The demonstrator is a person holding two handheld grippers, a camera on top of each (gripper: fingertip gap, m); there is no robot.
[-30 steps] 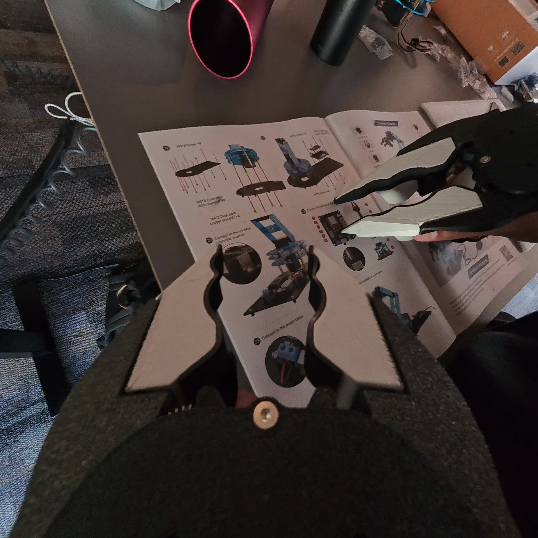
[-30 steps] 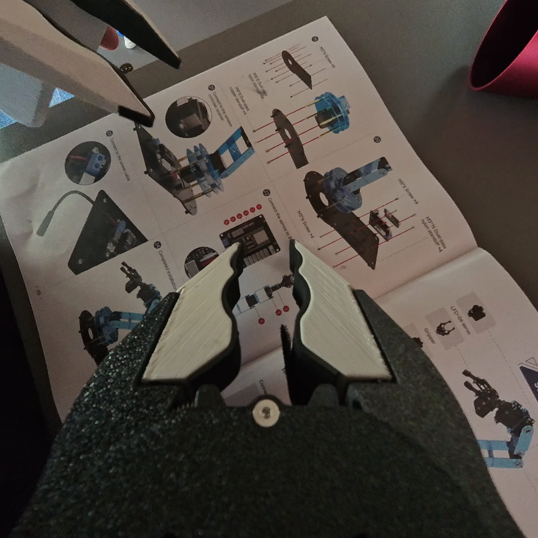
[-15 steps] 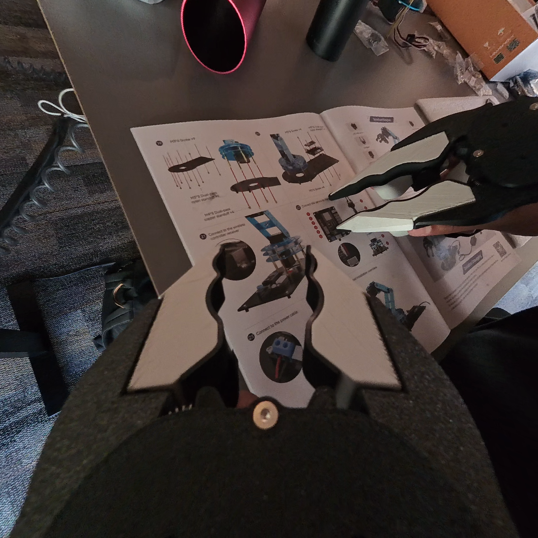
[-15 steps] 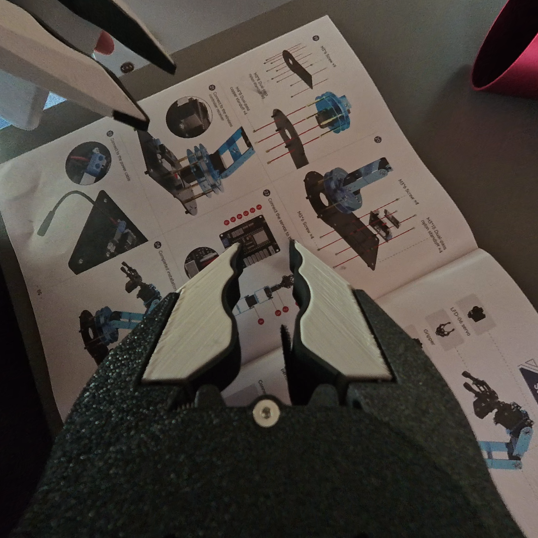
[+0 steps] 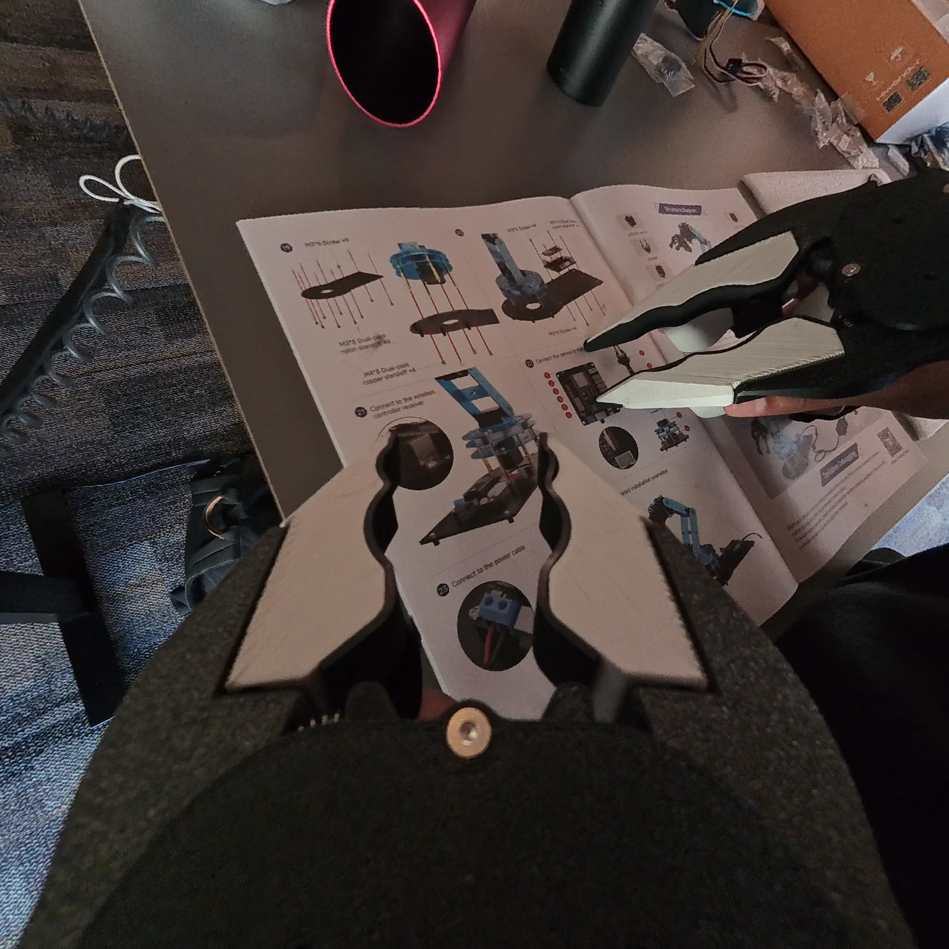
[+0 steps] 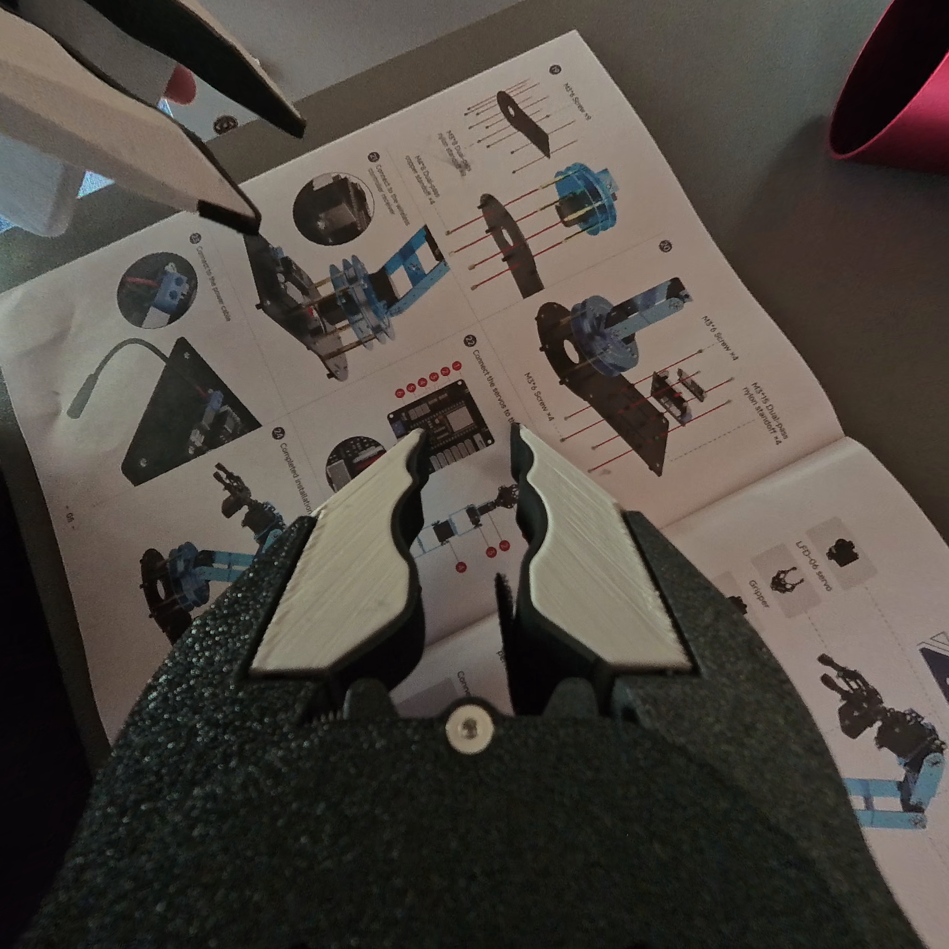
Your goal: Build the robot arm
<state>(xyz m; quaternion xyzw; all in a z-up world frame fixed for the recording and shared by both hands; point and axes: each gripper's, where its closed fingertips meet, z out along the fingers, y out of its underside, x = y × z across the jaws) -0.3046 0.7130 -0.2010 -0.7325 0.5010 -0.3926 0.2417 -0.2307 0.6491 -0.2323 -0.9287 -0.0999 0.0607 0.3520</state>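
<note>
From the left wrist view, the left gripper (image 5: 464, 444) hangs over the near corner of an open instruction booklet (image 5: 411, 318), its two pale fingers spread wide with nothing between them but the printed page below. The booklet lies flat on a grey bench (image 5: 246, 133), close to the bench's left edge, showing assembly diagrams of a blue robot arm. The right gripper (image 5: 598, 372) comes in from the right side, held by a hand (image 5: 780, 408) (only the fingers show beneath the black body); its fingers stand partly apart and empty, the tips just above the booklet near the drawing of a circuit board. Farther back on the bench lie a magenta tube (image 5: 390, 56) with its dark mouth facing the camera, a black cylinder (image 5: 590, 46), some small clear bags (image 5: 662, 56) with wires, and an orange-and-white box (image 5: 873, 56). Carpet (image 5: 67, 318) shows to the left of the bench.

From the right wrist view, the right gripper (image 6: 467, 434) is over the middle of the booklet (image 6: 590, 195), fingers parted by a moderate gap, gripping nothing. The left gripper (image 6: 274, 174) reaches in from the upper left, its fingers wide apart over the page. The magenta tube (image 6: 893, 113) lies at the upper right, beyond the booklet's edge.
</note>
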